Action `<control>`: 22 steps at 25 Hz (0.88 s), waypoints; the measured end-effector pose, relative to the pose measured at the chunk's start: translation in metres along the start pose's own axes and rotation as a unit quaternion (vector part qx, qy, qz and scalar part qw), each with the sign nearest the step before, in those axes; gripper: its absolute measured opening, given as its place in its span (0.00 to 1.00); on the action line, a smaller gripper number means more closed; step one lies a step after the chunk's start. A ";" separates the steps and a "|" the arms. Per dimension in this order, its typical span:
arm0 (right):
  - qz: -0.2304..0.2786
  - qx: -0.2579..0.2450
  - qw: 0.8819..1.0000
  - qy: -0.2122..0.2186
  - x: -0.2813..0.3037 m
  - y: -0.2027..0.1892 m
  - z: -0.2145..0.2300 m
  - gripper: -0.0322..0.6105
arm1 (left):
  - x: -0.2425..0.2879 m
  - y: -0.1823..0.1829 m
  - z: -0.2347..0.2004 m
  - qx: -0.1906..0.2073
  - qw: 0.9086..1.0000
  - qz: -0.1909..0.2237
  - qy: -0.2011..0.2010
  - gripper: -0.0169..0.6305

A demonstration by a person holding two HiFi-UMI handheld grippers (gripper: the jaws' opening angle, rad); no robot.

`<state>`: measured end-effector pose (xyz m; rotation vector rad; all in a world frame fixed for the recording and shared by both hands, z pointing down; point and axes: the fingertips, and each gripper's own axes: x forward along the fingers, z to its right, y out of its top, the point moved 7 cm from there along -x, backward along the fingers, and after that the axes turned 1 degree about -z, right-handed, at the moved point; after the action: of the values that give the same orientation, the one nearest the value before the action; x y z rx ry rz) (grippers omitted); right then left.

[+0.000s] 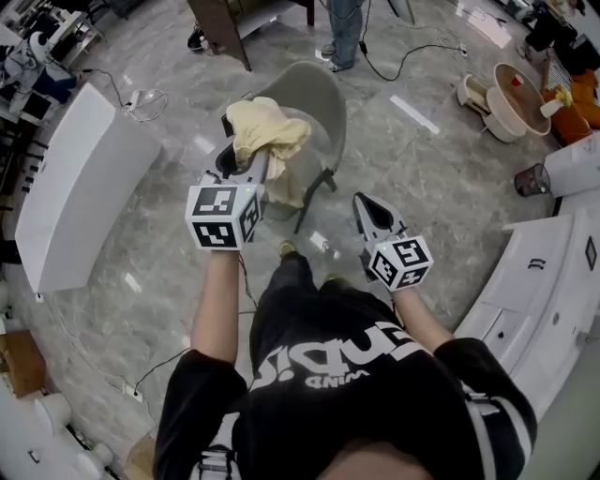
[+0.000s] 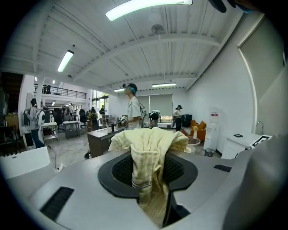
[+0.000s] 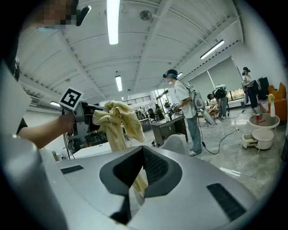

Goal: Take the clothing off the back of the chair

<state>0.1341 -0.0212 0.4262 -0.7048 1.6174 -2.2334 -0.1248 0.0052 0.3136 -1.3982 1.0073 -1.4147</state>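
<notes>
A pale yellow cloth (image 1: 267, 131) hangs bunched from my left gripper (image 1: 247, 157), which is shut on it just above the grey shell chair (image 1: 319, 89). In the left gripper view the cloth (image 2: 148, 152) drapes over and down between the dark pads of the left gripper (image 2: 148, 155). Lower right in the head view, my right gripper (image 1: 370, 208) is away from the chair, shut with nothing in it. The right gripper view shows the right gripper (image 3: 143, 155), and past it the hanging cloth (image 3: 117, 121) and the chair's back (image 3: 173, 143).
A white table (image 1: 75, 187) stands at the left and a white counter (image 1: 553, 281) at the right. A person (image 1: 342, 28) stands beyond the chair beside a dark desk (image 1: 220, 28). A cable (image 1: 403, 58), beige tubs (image 1: 506, 98) and a small bin (image 1: 532, 180) lie on the floor.
</notes>
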 end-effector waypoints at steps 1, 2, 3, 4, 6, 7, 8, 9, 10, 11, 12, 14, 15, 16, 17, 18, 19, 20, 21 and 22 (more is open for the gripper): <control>0.000 -0.001 1.000 0.003 -0.005 0.000 -0.003 0.07 | -0.009 -0.003 0.005 -0.003 1.000 -0.003 0.004 0.24; 0.001 -0.001 1.000 0.006 -0.011 -0.001 -0.005 0.07 | -0.019 -0.006 0.010 -0.005 1.000 -0.005 0.006 0.24; 0.001 0.000 1.000 0.007 -0.017 -0.002 -0.008 0.07 | -0.028 -0.008 0.014 -0.008 1.000 -0.007 0.007 0.24; 0.002 0.000 1.000 0.009 -0.022 -0.003 -0.012 0.07 | -0.037 -0.010 0.018 -0.010 1.000 -0.009 0.008 0.24; 0.004 0.001 1.000 0.012 -0.031 -0.006 -0.019 0.07 | -0.054 -0.013 0.024 -0.013 1.000 -0.013 0.010 0.24; 0.005 0.002 1.000 0.012 -0.034 -0.007 -0.022 0.07 | -0.062 -0.015 0.026 -0.013 1.000 -0.015 0.011 0.24; 0.006 0.004 1.000 0.011 -0.037 -0.008 -0.025 0.07 | -0.068 -0.016 0.028 -0.014 1.000 -0.016 0.011 0.24; 0.007 0.007 1.000 0.009 -0.039 -0.008 -0.027 0.07 | -0.074 -0.018 0.029 -0.015 1.000 -0.017 0.010 0.24; 0.007 0.009 1.000 0.008 -0.042 -0.008 -0.029 0.07 | -0.079 -0.019 0.031 -0.016 1.000 -0.019 0.008 0.24; 0.007 0.010 1.000 0.007 -0.044 -0.009 -0.031 0.07 | -0.083 -0.020 0.033 -0.017 1.000 -0.020 0.006 0.24; 0.008 0.010 1.000 0.007 -0.045 -0.009 -0.033 0.07 | -0.087 -0.022 0.034 -0.017 1.000 -0.020 0.004 0.24; 0.010 0.008 1.000 0.009 -0.044 -0.009 -0.037 0.07 | -0.094 -0.027 0.034 -0.016 1.000 -0.019 0.003 0.24; 0.010 0.008 1.000 0.010 -0.044 -0.010 -0.039 0.07 | -0.097 -0.030 0.035 -0.016 1.000 -0.018 0.003 0.24; 0.010 0.008 1.000 0.010 -0.044 -0.011 -0.040 0.07 | -0.100 -0.035 0.035 -0.017 1.000 -0.019 0.004 0.24; 0.010 0.007 1.000 0.010 -0.044 -0.012 -0.041 0.07 | -0.102 -0.041 0.036 -0.019 1.000 -0.020 0.005 0.24; 0.009 0.006 1.000 0.010 -0.043 -0.014 -0.042 0.07 | -0.105 -0.048 0.037 -0.022 0.999 -0.022 0.006 0.24; 0.008 0.006 1.000 0.010 -0.043 -0.016 -0.043 0.07 | -0.107 -0.055 0.038 -0.027 0.999 -0.023 0.009 0.24; 0.008 0.005 1.000 0.011 -0.043 -0.017 -0.044 0.07 | -0.109 -0.062 0.039 -0.031 0.999 -0.025 0.012 0.24; 0.008 0.005 1.000 0.011 -0.043 -0.018 -0.045 0.07 | -0.111 -0.070 0.040 -0.036 0.999 -0.026 0.015 0.24; 0.009 0.005 1.000 0.011 -0.043 -0.018 -0.045 0.07 | -0.113 -0.078 0.041 -0.040 0.999 -0.027 0.018 0.24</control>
<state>0.1464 0.0425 0.4229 -0.6640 1.6153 -2.2422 -0.0896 0.1368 0.3575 -1.4722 1.0680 -1.4573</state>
